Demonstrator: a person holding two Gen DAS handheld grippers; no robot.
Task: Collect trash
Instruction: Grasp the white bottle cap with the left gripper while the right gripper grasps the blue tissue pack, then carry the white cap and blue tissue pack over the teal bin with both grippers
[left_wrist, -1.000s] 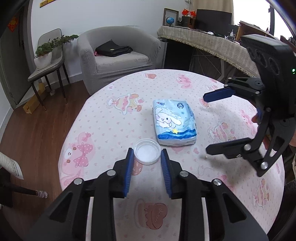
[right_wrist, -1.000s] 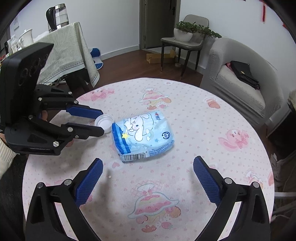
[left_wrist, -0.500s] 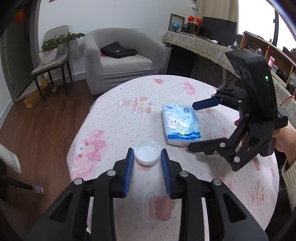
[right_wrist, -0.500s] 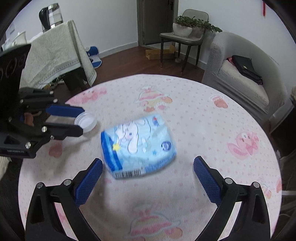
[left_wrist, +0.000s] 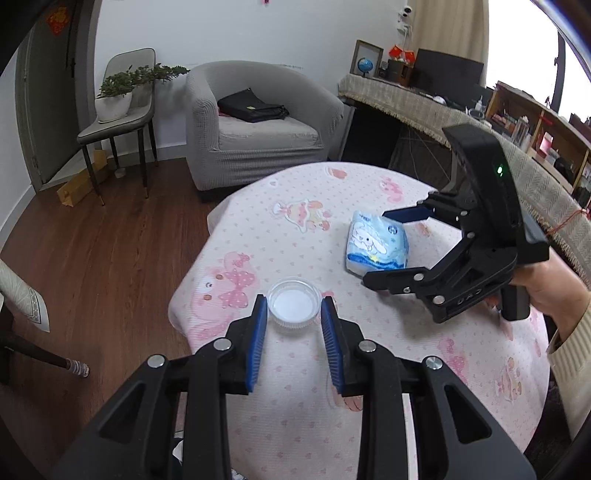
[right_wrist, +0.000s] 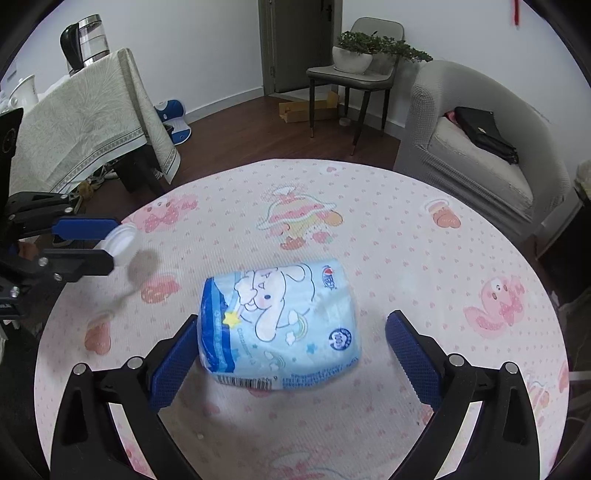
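Note:
A light blue tissue pack (right_wrist: 284, 310) with a cartoon rabbit lies on the round table (right_wrist: 406, 221) with its pink cartoon cloth. My right gripper (right_wrist: 293, 321) straddles the pack and its jaws are closing. The left pad (right_wrist: 173, 358) is at the pack's edge and the right pad (right_wrist: 410, 350) is still apart from it. My left gripper (left_wrist: 294, 301) is shut on a round white plastic lid (left_wrist: 294, 308). In the right wrist view the lid (right_wrist: 125, 242) hangs above the cloth near the table's left edge, casting a shadow. The left wrist view shows the pack (left_wrist: 373, 240) between the right gripper's (left_wrist: 376, 245) fingers.
A grey armchair (left_wrist: 255, 133) with a black bag stands beyond the table, next to a chair carrying a potted plant (left_wrist: 118, 92). A cloth-covered side table (right_wrist: 81, 122) with a kettle stands at the left. A person's hand (left_wrist: 546, 288) holds the right gripper.
My right gripper has come down over the tissue pack, which now lies between its jaws. My left gripper has drawn back toward the table's edge with the lid in it.

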